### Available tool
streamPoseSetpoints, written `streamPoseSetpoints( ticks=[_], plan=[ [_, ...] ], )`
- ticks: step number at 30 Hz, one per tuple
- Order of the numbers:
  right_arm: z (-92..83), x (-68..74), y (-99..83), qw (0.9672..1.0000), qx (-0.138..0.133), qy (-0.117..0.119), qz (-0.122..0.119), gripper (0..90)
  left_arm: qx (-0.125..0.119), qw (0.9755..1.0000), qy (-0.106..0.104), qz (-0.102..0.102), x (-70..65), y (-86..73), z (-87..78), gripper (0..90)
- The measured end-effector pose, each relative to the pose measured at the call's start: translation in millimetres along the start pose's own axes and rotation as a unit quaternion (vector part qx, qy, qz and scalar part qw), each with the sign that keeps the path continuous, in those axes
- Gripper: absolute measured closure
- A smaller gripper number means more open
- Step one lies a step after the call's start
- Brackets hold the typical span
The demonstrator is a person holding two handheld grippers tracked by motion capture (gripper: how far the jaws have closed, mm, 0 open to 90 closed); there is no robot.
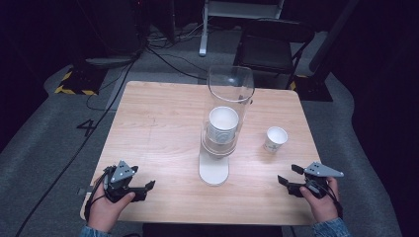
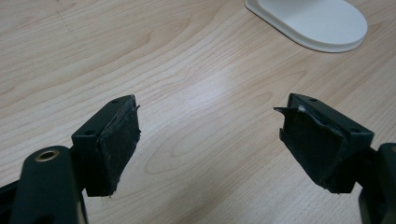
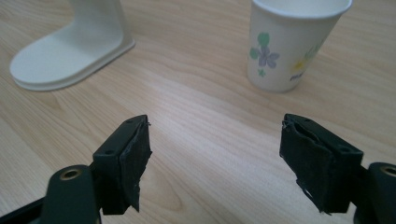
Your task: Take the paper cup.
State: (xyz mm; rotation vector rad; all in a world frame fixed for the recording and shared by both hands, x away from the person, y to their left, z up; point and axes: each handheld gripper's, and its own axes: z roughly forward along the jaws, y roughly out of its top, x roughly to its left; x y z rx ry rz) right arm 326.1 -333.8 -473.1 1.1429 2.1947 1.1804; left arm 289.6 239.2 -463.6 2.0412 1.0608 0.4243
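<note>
A clear tube cup dispenser (image 1: pixel 230 98) stands mid-table on a white base (image 1: pixel 214 170), with a stack of paper cups (image 1: pixel 222 126) inside it. A single flowered paper cup (image 1: pixel 275 139) stands upright to its right. My left gripper (image 1: pixel 148 186) rests open near the front left edge, nothing between its pads; the white base (image 2: pixel 310 23) lies ahead of it. My right gripper (image 1: pixel 289 175) is open near the front right, empty, with the flowered cup (image 3: pixel 294 42) ahead and the base (image 3: pixel 70 51) off to its left.
The wooden table (image 1: pixel 158 128) stands on grey carpet. A black chair (image 1: pixel 272 47) sits behind the far edge, and cables (image 1: pixel 163 54) run across the floor beyond the table.
</note>
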Motion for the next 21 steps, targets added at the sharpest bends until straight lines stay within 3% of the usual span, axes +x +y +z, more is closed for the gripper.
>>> streamPoseSetpoints(
  ticks=[4, 10, 17, 21],
  plan=[
    [6.4, 1.8, -4.2, 1.0, 0.002, 0.0, 0.0, 23.9, 0.001, 1.0, 0.005, -0.001, -2.1, -4.3, 6.6, 19.6],
    [16.3, 3.8, -11.9, 1.0, 0.0, 0.005, 0.004, 20.8, 0.008, 0.9995, 0.006, 0.029, -2.5, -8.7, 17.0, 15.6],
    [20.9, 1.8, -14.3, 1.0, 0.005, -0.004, 0.0, 16.6, 0.022, 0.9993, 0.03, 0.005, 3.3, -13.2, 21.8, 15.7],
    [23.3, 0.6, -15.6, 0.9998, 0.013, -0.004, -0.014, 16.4, 0.032, 0.9979, 0.055, -0.016, 6.9, -15.0, 23.1, 15.7]
  ],
)
